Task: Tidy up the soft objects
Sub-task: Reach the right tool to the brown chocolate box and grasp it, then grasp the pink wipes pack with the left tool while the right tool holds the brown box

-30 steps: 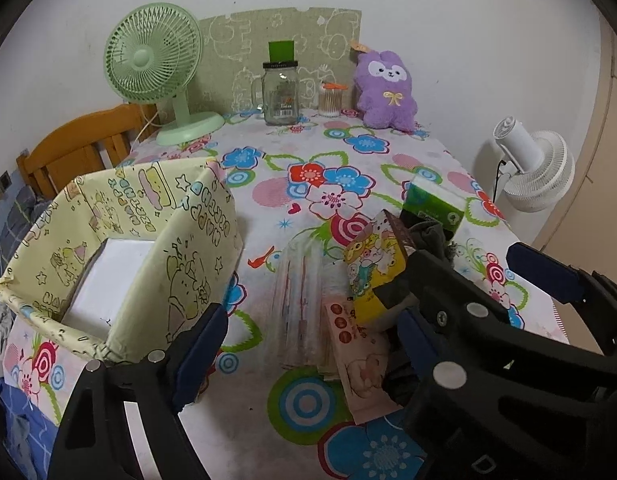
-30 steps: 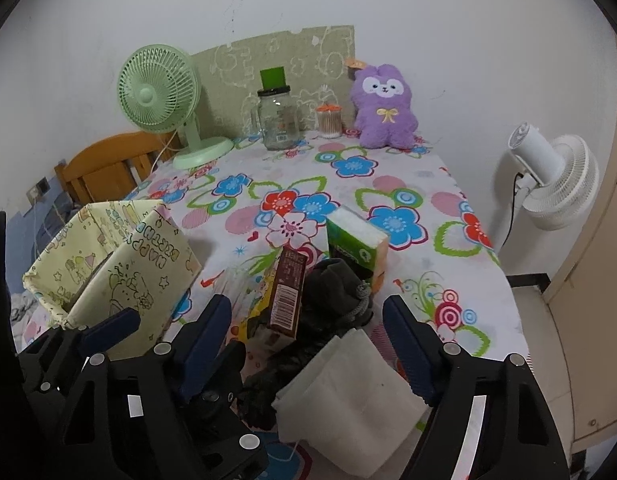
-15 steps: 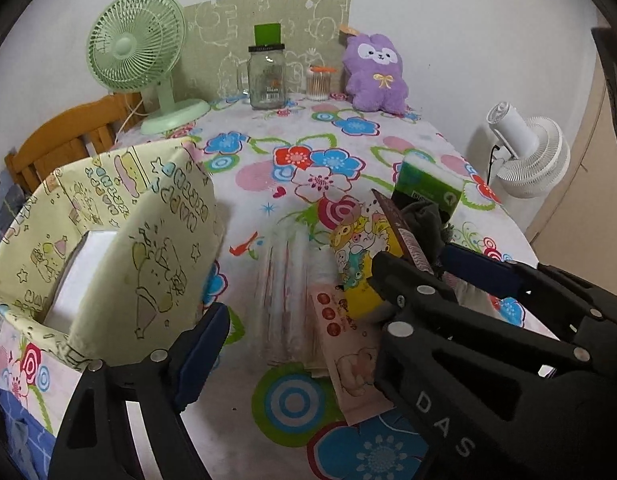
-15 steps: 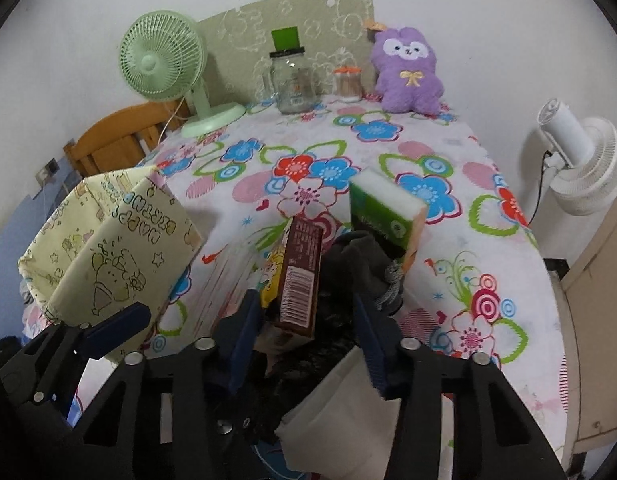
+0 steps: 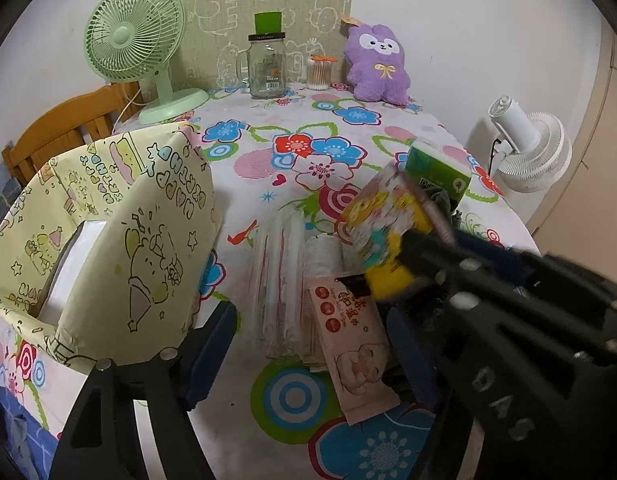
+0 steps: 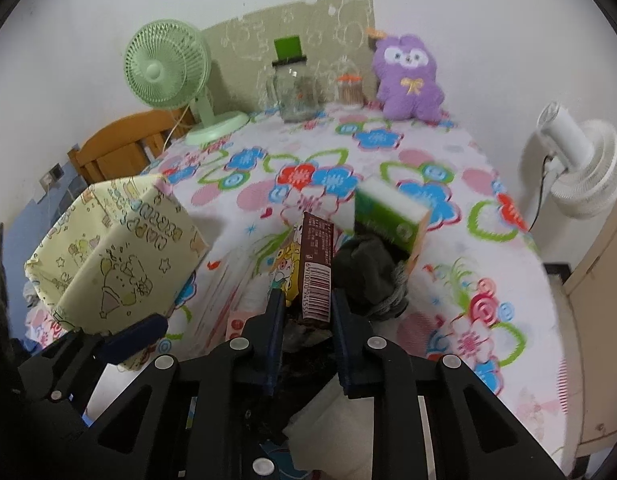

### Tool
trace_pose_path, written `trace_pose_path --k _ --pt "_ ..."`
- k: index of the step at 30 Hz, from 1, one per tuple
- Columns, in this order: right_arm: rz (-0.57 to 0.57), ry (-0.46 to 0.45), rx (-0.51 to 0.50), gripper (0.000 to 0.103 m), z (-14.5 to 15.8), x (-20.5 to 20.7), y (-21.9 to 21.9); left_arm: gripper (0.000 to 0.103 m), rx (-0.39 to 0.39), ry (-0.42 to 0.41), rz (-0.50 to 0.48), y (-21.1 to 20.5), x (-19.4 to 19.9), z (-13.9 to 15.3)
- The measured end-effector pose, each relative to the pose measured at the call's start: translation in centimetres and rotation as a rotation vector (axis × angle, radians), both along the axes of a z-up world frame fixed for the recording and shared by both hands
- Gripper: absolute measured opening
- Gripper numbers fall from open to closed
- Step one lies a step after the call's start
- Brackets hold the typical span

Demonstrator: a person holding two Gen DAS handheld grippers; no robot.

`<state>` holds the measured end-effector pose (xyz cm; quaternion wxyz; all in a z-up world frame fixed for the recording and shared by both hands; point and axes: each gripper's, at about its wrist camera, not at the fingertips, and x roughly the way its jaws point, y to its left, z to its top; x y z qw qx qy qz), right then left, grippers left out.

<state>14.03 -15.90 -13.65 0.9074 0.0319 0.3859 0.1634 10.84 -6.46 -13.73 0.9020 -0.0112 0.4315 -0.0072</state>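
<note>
1. The right gripper (image 6: 304,312) has its two fingers (image 6: 274,320) pinched in tight on the cartoon carton (image 6: 314,268), brown barcode side up. The carton stands upright and tilted a bit, with its lower end between the pads.
2. From the left wrist view the same carton (image 5: 382,224) shows its yellow cartoon face, lifted just over the pile, with the right gripper's black frame (image 5: 508,320) reaching in from the right.
3. The left gripper (image 5: 308,356) is closing but still has a wide gap. Between its fingers, down on the table, lie a clear sleeve of straws (image 5: 274,276) and a pink wipes pack (image 5: 354,340); neither pad touches them. Its left finger (image 5: 206,352) sits just beside the yellow fabric bin (image 5: 156,240).
4. Both grippers point down at a slant over the near edge of the flowered tablecloth (image 5: 300,152).
5. Pile stuff: a grey sock-like bundle (image 6: 368,268) just right of the carton, a green tissue pack (image 6: 388,216) tipped against it, and something white and papery (image 6: 332,428) under the right gripper.
6. The bin holds a white flat thing (image 5: 74,264) inside.
7. At the far wall sits a purple plush (image 5: 376,66).
</note>
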Motion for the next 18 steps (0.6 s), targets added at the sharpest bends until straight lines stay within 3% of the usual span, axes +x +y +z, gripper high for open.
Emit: trace_pose_path --k 4,18 --pt "-0.022 -0.055 -0.038 0.025 0.9 -0.9 -0.4 0.074 -0.004 0.006 0.001 -0.2 -0.2 0.0" --pt "-0.067 -0.054 0.005 0.025 0.2 -2.3 -3.0 0.064 0.054 0.054 0.012 -2.4 -0.7 -1.4"
